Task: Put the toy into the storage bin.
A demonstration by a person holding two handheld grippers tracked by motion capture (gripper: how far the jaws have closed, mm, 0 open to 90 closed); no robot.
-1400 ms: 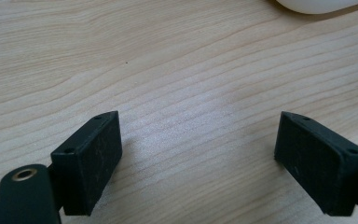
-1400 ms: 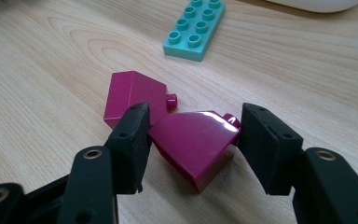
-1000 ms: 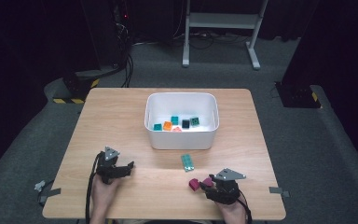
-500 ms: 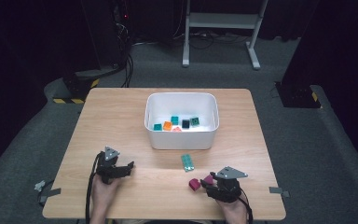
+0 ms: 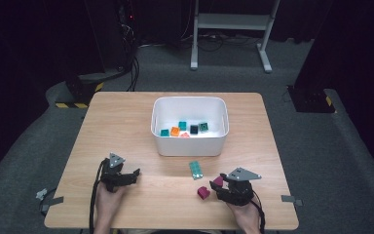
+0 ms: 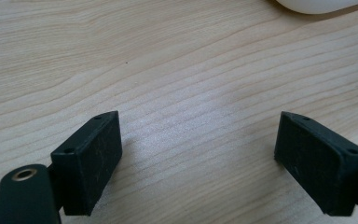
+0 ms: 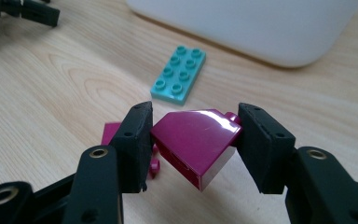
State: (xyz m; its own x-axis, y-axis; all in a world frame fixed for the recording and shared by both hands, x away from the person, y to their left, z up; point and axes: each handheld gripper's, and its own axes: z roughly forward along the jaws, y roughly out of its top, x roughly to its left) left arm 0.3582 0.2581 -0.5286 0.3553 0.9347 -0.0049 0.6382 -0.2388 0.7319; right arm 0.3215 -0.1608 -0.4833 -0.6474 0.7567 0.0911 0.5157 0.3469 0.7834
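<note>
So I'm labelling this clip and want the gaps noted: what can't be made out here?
- High view: the small bricks in the white bin are too small to tell their shapes.
- Right gripper view: the second magenta piece is mostly hidden behind the right gripper and the magenta brick it clamps.
- Left gripper view: the bin is cut off by the top edge.

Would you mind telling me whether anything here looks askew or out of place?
Mildly, yes. The right gripper pinches a magenta brick tilted, one corner hanging low. A second magenta piece and a teal plate lie loose on the table, outside the white bin that holds the other bricks.
</note>
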